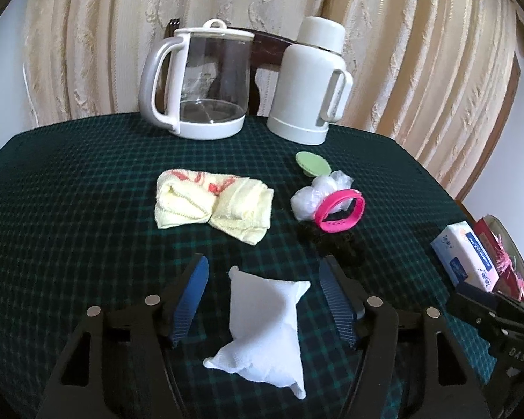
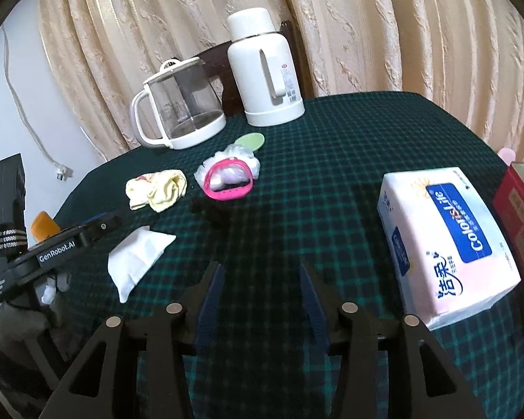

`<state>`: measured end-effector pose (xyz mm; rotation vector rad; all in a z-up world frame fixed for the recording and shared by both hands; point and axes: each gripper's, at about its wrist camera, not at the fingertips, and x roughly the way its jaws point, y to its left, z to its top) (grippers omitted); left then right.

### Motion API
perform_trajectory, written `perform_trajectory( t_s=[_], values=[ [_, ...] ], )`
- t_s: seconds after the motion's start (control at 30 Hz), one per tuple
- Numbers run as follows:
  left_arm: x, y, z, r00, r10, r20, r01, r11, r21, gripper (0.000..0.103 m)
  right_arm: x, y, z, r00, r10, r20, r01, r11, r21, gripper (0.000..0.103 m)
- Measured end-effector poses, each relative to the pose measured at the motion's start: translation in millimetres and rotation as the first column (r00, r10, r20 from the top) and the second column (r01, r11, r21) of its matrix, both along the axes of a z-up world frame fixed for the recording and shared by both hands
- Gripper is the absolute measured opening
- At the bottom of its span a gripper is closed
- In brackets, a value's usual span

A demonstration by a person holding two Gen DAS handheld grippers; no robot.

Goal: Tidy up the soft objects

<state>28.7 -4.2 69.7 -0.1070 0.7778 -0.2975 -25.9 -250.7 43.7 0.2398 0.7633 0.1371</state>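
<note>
While both grippers' jaws stand open holding nothing, the empty glass kettle [image 1: 206, 83] and white flask [image 1: 307, 80] stand at the surface's [image 1: 70, 192] far edge.

Each camera sat just behind its own gripper's fingers, looking forward and steeply down at the checked tablecloth [image 1: 70, 192] from close range. Both views shared the far glass jug [image 1: 206, 80] and white flask [image 2: 263, 70], the right one from further right.

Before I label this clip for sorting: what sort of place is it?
Probably a home dining or living room: cream patterned curtains, a green checked tablecloth, and a clear glass kettle beside a white thermos flask.
</note>
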Motion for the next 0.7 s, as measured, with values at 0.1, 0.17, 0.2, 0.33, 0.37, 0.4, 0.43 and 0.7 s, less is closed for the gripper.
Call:
perform_trajectory(
  t_s=[0.1,0.17,0.2,0.33,0.37,0.4,0.43,0.7],
  values=[
    [2,-1,-5,1.0,-0.002,-0.019,0.003,1.0,0.009,0.068,9,5,4,1.0,0.018,0.004,-0.018,1.0,-0.012,0.05],
    [2,-4,-7,1.0,-0.011,-0.025,0.011,1.0,0.016,0.068,19,13,7,0.999,0.042,0.004,-0.041,0.999,-0.033,0.05],
    [1,-5,-8,1.0,-0.015,-0.027,0.016,1.0,0.019,0.068,26,18,8,0.999,0.054,0.004,-0.054,0.998,-0.042,0.05],
    [0,-5,-8,0.999,-0.017,-0.027,0.017,1.0,0.021,0.069,55,41,9,0.992,0.126,0.001,-0.126,0.989,-0.078,0.05],
    [1,-5,-8,1.0,-0.015,-0.028,0.016,1.0,0.019,0.069,60,45,7,0.99,0.14,-0.003,-0.14,0.987,-0.083,0.05],
    [1,-4,-8,1.0,-0.013,-0.029,0.014,1.0,0.018,0.069,69,52,4,0.987,0.163,-0.013,-0.164,0.983,-0.085,0.05],
    [1,-3,-8,1.0,-0.011,-0.03,0.011,1.0,0.016,0.069,76,56,2,0.985,0.172,-0.02,-0.173,0.981,-0.089,0.05],
    [3,-3,-9,0.999,-0.009,-0.044,0.01,1.0,0.018,0.07,109,79,-17,0.975,0.217,-0.055,-0.222,0.964,-0.148,0.04]
  ],
)
